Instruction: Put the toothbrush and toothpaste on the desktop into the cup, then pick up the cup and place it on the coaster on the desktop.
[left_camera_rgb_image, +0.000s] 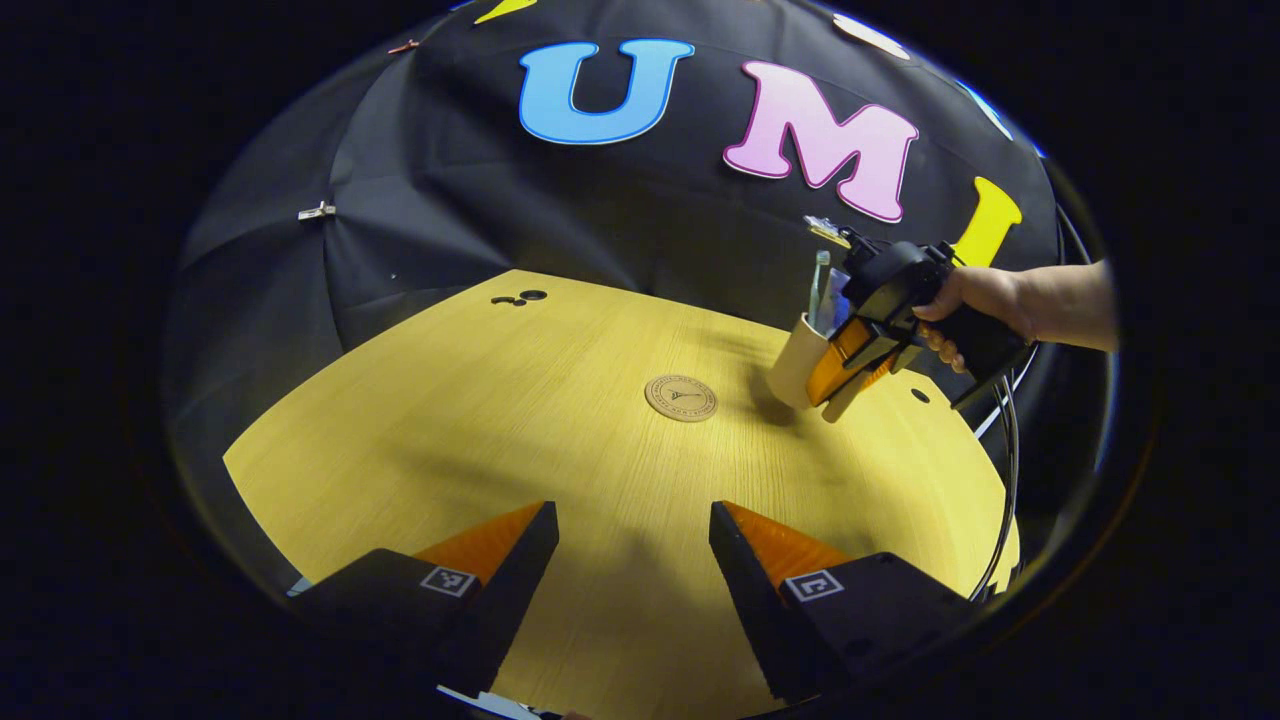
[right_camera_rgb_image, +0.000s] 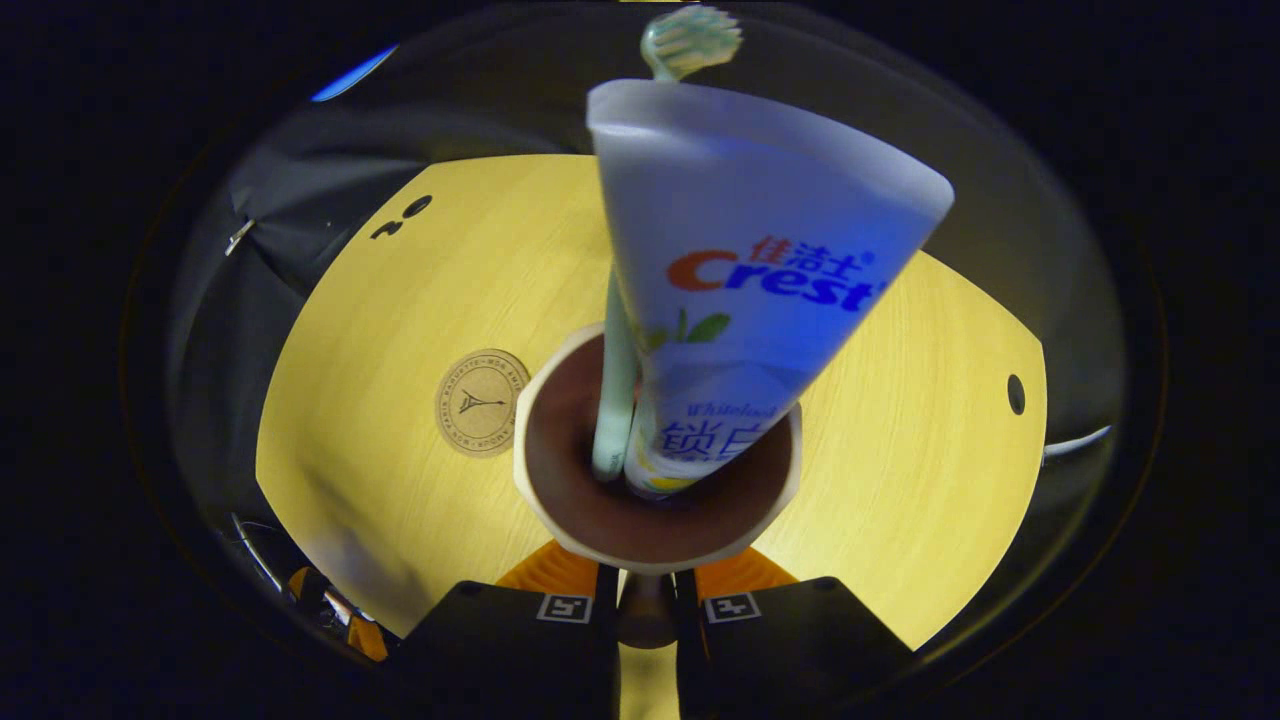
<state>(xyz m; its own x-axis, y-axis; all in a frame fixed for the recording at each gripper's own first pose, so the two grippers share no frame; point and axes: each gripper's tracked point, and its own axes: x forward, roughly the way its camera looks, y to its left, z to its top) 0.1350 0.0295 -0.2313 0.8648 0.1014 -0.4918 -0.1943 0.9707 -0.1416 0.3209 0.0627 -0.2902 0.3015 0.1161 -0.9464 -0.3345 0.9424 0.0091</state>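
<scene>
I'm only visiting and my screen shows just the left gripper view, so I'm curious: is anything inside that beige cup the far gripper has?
Observer: Yes. The right gripper view looks down into the cup, and a toothpaste tube stands in it.
Operator: Just the tube?
Observer: No, a toothbrush stands beside the tube, bristles up.
Operator: How is the cup gripped?
Observer: The right gripper has both fingers closed on a narrow part at the cup's near side.
</scene>
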